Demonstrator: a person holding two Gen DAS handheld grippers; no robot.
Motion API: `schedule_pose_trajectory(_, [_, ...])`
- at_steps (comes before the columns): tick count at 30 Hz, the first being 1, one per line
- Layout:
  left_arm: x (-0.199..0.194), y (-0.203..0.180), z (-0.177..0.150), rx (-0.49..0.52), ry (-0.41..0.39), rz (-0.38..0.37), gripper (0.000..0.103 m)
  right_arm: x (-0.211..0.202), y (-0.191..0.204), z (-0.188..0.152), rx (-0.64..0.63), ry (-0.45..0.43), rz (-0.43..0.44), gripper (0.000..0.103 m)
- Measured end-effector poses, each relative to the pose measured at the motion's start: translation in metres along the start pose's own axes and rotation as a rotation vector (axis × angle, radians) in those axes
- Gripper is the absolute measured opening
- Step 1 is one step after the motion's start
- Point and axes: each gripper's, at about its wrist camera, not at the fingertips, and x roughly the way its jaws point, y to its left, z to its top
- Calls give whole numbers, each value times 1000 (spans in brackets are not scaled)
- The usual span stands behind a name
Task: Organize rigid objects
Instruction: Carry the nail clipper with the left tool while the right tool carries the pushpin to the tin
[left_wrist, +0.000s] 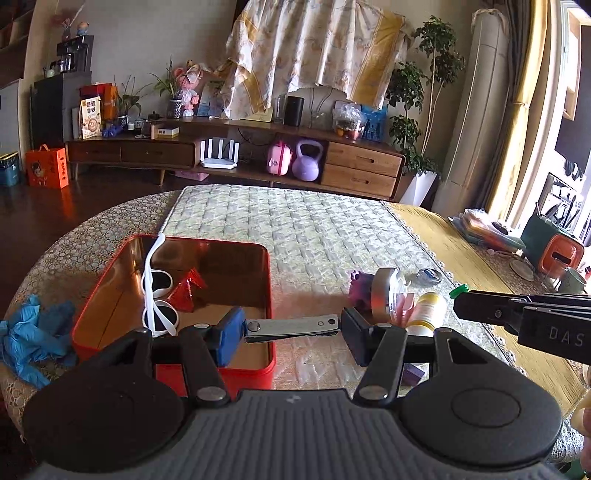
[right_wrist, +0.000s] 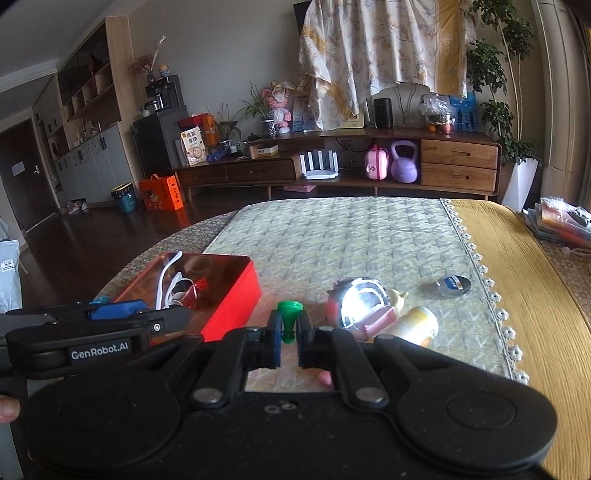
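Left wrist view shows the left gripper (left_wrist: 293, 332) about half open, its blue and black pads pinching a metal nail clipper (left_wrist: 291, 328) lengthwise, end to end, over the near right wall of the red tin (left_wrist: 267, 280). The tin already holds white sunglasses (left_wrist: 159, 295) and a red faceted piece (left_wrist: 188, 290). Right wrist view shows the right gripper (right_wrist: 287, 341) closed tight on a small green pawn-like piece (right_wrist: 289, 317), held upright above the quilted mat (right_wrist: 332, 236), with the tin off to its left. Left on the mat are a shiny round tin (right_wrist: 360, 302), a yellow bottle (right_wrist: 417, 325), a pink item partly hidden beneath them, and a small round case (right_wrist: 452, 284) farther right. My judgement is that both pieces are bound for the tin, and the risks come from there. The clipper is gripped only by its two narrow ends, so a tilt or a knock against the tin wall could pivot it out of the pads; it would drop on the rim or the mat. The green piece is slim and smooth, and could squirt out of the pads. The grippers sit close together, so both heading for the tin at once could make them collide. A drop from height might also strike the sunglasses.
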Motion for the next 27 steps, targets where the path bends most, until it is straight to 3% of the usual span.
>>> schedule_pose_trajectory(15, [5, 70, 7, -44, 3, 116, 57, 46, 66, 11, -100, 71, 93, 7])
schedule_pose_trajectory(27, [43, 107, 14, -71, 42, 162, 57, 104, 96, 11, -200, 145, 115, 7])
